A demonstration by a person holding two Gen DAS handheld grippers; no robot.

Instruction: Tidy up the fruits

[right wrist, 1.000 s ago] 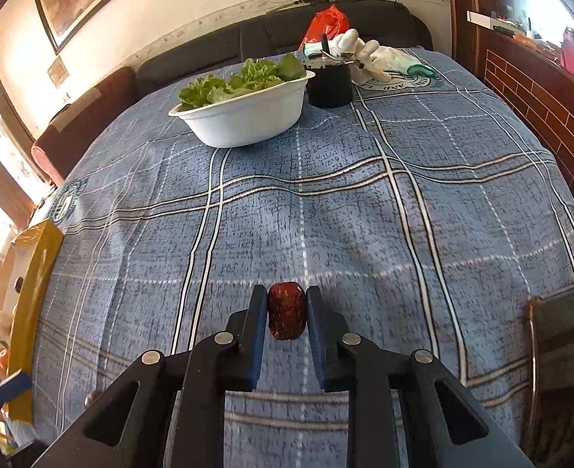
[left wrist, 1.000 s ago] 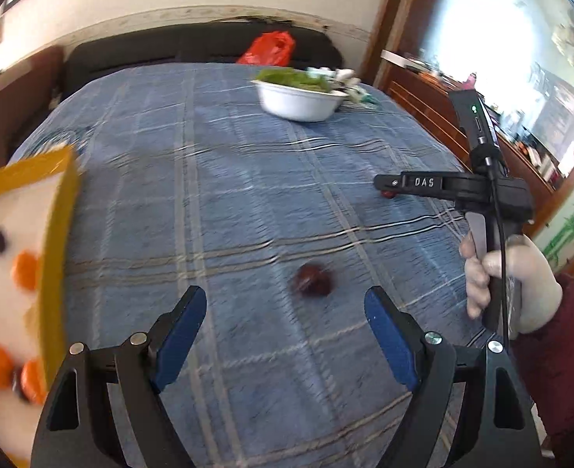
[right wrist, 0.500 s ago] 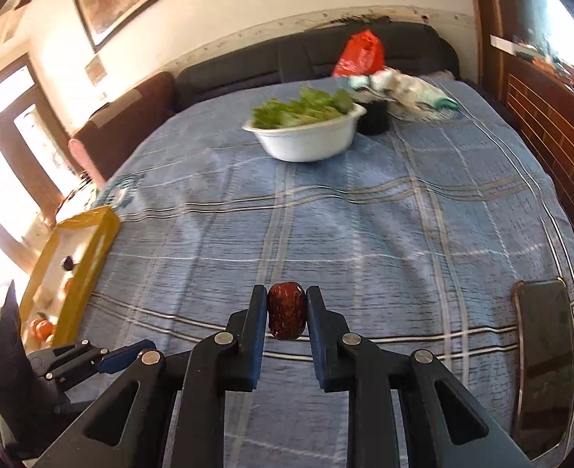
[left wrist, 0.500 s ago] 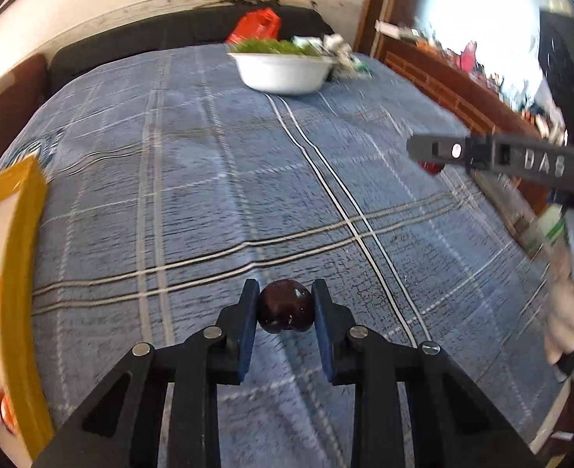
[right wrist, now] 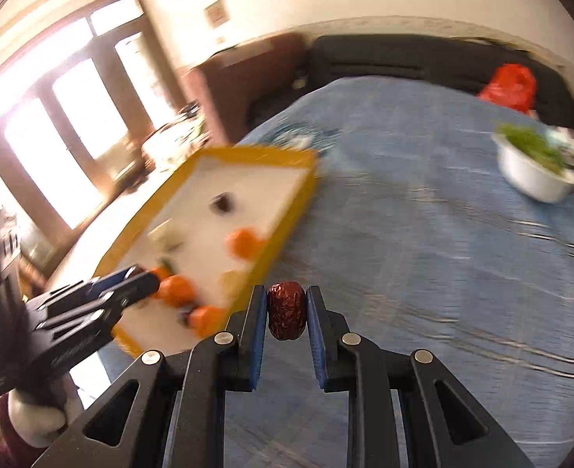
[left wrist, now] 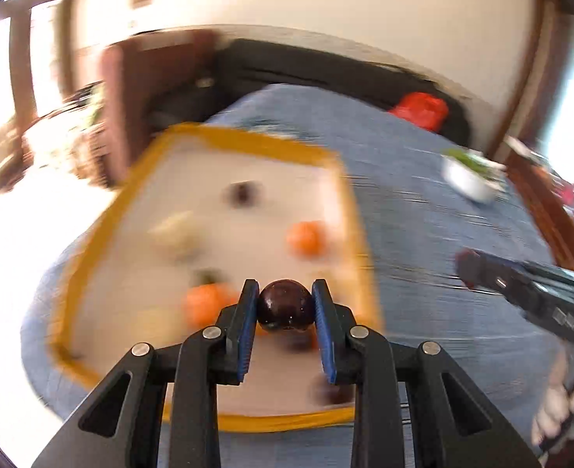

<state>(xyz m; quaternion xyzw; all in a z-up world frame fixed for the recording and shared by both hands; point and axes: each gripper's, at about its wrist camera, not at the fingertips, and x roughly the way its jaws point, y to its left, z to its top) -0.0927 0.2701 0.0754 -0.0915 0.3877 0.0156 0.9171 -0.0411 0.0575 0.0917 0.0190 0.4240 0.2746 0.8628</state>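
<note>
1. Left gripper point(left wrist: 285, 304): clamped on a dark round fruit point(left wrist: 285, 306), blue pads tight against both sides. Fruit is held up off the tray point(left wrist: 244, 144), over its near half.
2. Right gripper point(right wrist: 287, 314): clamped on a wrinkled red date point(right wrist: 287, 315), pads on both flanks. Date hangs over the blue cloth point(right wrist: 423, 234), just beside the tray's near right corner, not over the tray floor.
3. Tray: yellow rim, white floor, sits on the cloth at the table's left edge.
4. In the tray: several oranges point(right wrist: 244, 243) toward the near and right side, one small dark fruit point(right wrist: 221, 202) toward the far end, a pale item mid-left, too blurred to identify.
5. Right-wrist view: the left gripper's tips are over the tray's near end among the oranges.
6. White bowl point(right wrist: 532, 173) of greens, well apart from the tray, far right on the cloth. Red bag point(right wrist: 511, 85) beyond the bowl at the cloth's far edge.
7. Both views are motion-blurred; tray detail is soft.
</note>
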